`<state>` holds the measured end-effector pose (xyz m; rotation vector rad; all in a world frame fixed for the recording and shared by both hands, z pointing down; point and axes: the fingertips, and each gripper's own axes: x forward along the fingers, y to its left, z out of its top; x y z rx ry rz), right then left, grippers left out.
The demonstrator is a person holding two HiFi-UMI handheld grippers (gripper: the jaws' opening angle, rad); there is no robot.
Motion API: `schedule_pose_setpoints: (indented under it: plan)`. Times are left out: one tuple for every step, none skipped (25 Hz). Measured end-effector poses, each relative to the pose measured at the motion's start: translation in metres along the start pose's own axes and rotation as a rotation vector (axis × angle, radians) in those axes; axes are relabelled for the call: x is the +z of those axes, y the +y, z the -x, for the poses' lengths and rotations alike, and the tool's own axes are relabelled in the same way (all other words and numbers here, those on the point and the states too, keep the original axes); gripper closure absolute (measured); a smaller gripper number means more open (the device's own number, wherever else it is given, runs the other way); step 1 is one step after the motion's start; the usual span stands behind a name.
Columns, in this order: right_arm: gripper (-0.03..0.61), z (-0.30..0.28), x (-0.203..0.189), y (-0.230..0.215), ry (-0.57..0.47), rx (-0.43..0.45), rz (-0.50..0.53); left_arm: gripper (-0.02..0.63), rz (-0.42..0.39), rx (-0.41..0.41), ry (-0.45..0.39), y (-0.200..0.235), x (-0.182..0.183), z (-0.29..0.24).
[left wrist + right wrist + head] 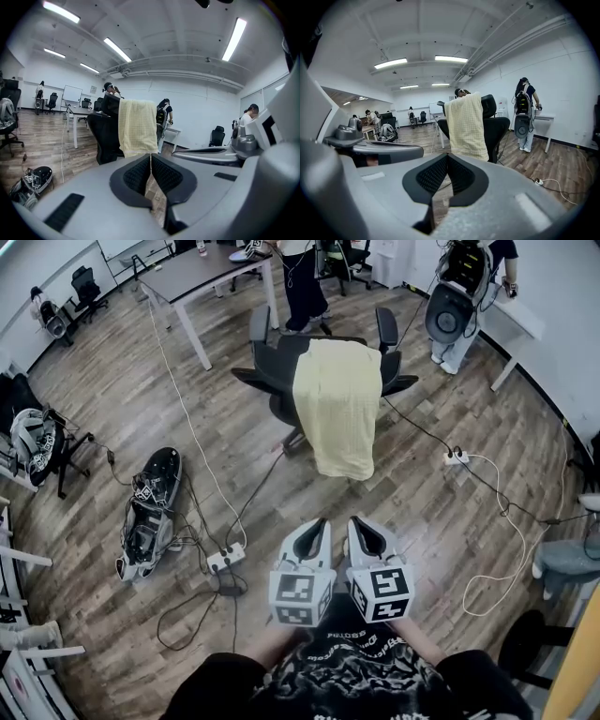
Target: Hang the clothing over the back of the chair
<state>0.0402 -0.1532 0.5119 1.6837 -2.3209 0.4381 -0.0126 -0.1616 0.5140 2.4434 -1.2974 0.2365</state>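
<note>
A pale yellow piece of clothing hangs draped over the back of a black office chair ahead of me; it also shows as clothing on the chair in the left gripper view, and as clothing on the chair in the right gripper view. My left gripper and right gripper sit side by side close to my body, well short of the chair. Both are shut, jaws together, with nothing held. Left gripper and right gripper both point toward the chair.
Cables and a power strip lie on the wooden floor at the left, beside a dark backpack. Another power strip with white cable lies right. A table stands behind the chair. People stand at the back and by a desk.
</note>
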Motion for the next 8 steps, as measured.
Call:
schedule_pose_setpoints:
  plan:
    - [0.574, 0.0004, 0.0003, 0.0002, -0.001, 0.0, 0.0, 0.595, -0.001, 0.0, 0.003, -0.0001, -0.0006, 0.0002]
    - [0.574, 0.0008, 0.0006, 0.0004, -0.002, -0.001, 0.001, 0.595, -0.001, 0.0, 0.005, -0.0001, -0.0011, 0.0004]
    - [0.574, 0.0013, 0.0007, 0.0005, -0.003, -0.001, 0.001, 0.595, 0.0, -0.001, 0.006, -0.0001, -0.0015, 0.0005]
    - [0.574, 0.0018, 0.0006, 0.0005, -0.004, -0.002, 0.001, 0.595, 0.002, -0.001, 0.007, -0.0001, -0.0018, 0.0006]
    - [0.574, 0.0023, 0.0, 0.0005, -0.004, -0.002, 0.0, 0.595, 0.005, -0.001, 0.007, -0.0002, -0.0022, 0.0006]
    - [0.574, 0.0028, -0.0008, 0.0005, -0.003, -0.001, 0.0, 0.595, 0.008, -0.001, 0.008, -0.0005, -0.0028, 0.0007]
    - [0.574, 0.0034, -0.0017, 0.0007, -0.001, 0.0, -0.001, 0.595, 0.01, -0.002, 0.01, -0.001, -0.0036, 0.0008]
    - [0.574, 0.0041, -0.0027, 0.0009, 0.0, 0.002, -0.002, 0.595, 0.012, -0.002, 0.012, -0.0014, -0.0045, 0.001]
